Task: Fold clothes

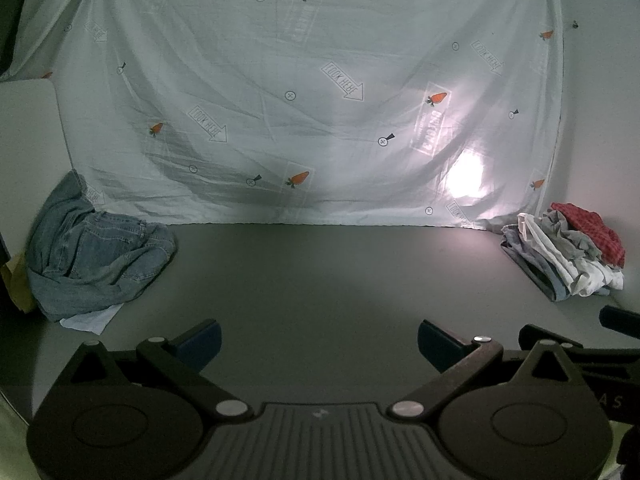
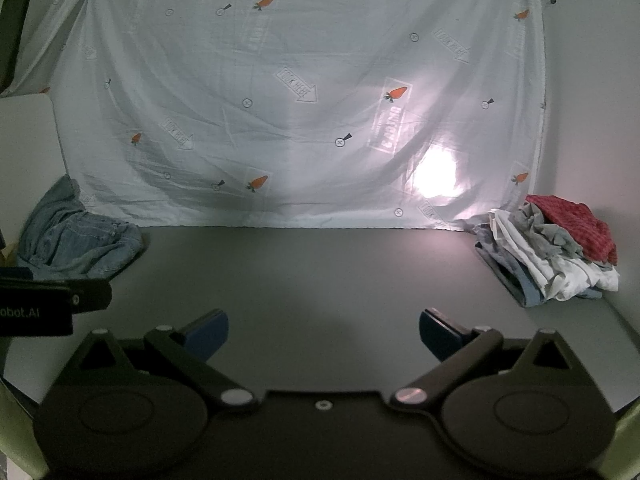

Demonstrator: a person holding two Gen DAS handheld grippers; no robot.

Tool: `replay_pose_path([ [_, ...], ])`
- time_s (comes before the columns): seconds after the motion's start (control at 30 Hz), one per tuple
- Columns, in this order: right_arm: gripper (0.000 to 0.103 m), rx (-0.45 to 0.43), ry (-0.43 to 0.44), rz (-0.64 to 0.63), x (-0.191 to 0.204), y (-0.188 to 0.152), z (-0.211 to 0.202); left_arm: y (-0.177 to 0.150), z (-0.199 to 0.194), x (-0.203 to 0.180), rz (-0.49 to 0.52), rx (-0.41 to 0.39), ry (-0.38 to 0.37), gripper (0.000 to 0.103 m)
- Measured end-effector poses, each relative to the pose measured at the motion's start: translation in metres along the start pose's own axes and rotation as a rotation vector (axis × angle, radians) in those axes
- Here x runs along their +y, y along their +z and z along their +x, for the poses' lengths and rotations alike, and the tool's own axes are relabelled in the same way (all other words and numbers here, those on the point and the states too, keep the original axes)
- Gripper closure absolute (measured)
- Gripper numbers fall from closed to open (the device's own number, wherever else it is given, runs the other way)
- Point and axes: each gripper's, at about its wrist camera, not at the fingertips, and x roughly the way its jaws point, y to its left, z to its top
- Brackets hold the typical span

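Note:
A crumpled pair of blue jeans lies at the far left of the grey table, over a pale blue cloth. A pile of clothes with a red garment on top sits at the far right. My left gripper is open and empty above the table's near edge. My right gripper is open and empty too. The jeans and the pile also show in the right wrist view. The left gripper's body shows at the left of the right wrist view.
A pale sheet printed with carrots hangs behind the table, with a bright light spot at its lower right. A white board stands at the left behind the jeans. Something yellow lies at the far left edge.

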Motion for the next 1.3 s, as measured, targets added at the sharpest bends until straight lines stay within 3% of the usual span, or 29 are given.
replay_pose_path([
  [1.3,0.000,-0.003,0.009,0.003,-0.002,-0.002,0.001,0.001,-0.003,-0.005,0.021,0.001,0.014,0.000],
])
